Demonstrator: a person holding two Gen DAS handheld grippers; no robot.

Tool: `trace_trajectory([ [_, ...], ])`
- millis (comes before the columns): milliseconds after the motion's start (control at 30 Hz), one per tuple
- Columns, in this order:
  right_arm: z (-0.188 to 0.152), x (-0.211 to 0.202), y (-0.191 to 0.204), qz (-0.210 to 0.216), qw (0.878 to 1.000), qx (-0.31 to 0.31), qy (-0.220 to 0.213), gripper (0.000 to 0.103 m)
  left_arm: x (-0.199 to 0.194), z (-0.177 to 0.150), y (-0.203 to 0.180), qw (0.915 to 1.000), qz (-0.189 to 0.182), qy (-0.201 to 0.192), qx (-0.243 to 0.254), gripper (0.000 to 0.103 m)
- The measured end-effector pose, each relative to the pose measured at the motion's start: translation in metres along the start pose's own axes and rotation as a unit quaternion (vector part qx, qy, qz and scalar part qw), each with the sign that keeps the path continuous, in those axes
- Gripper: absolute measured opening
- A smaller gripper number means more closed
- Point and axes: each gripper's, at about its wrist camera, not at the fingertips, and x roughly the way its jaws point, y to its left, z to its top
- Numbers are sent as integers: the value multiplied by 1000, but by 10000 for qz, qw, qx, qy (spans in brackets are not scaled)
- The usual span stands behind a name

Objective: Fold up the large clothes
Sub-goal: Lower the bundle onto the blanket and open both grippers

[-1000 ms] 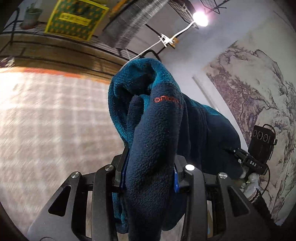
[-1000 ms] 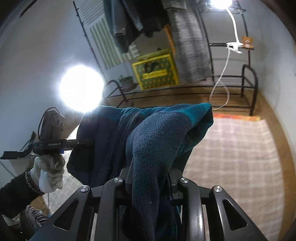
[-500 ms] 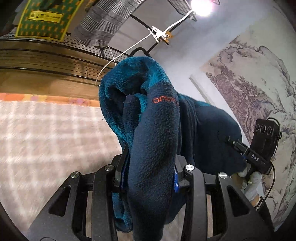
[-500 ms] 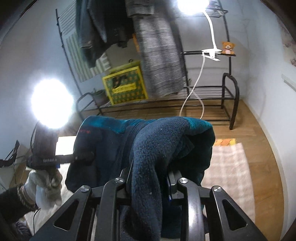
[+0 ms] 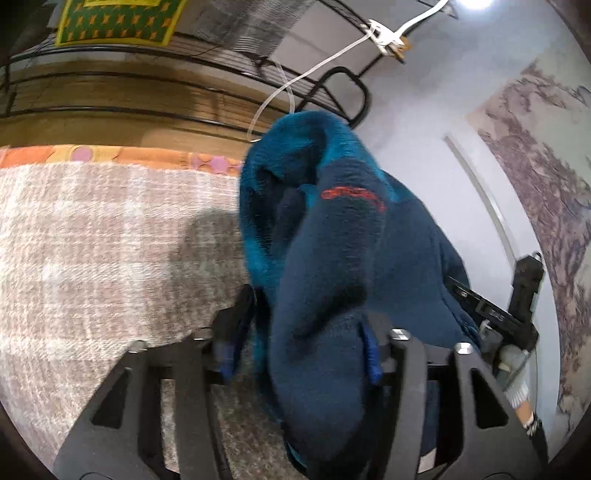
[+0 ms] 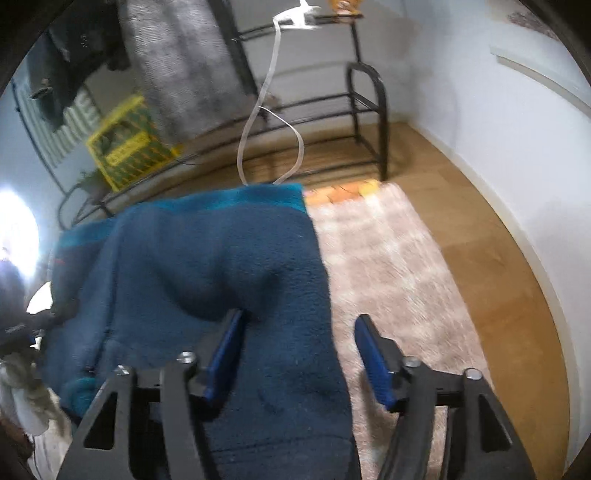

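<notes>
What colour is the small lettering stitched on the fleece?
Red-orange, on the dark navy fleece; the lettering shows best in the left wrist view.

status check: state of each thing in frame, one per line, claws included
fleece: bunched, draped between both claws, over the rug
left claw: jaws opening, fleece between them, pads off it
right claw: jaws opening, fleece lies against one pad only
rug: flat on the floor
lamp: on
grey cloth: hanging from the rack
</notes>
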Motion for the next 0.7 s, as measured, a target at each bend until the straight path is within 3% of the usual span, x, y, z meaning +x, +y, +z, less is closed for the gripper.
trace_trajectory([
  [300,0,-59,20,2,9987,-151,-494,62,-54,-13,-41,9965,513,-297,588,58],
  [700,-9,-206,59,226,9918,-93,-1258,62,-204,-56,-136,9774,993,-1215,1415,58],
])
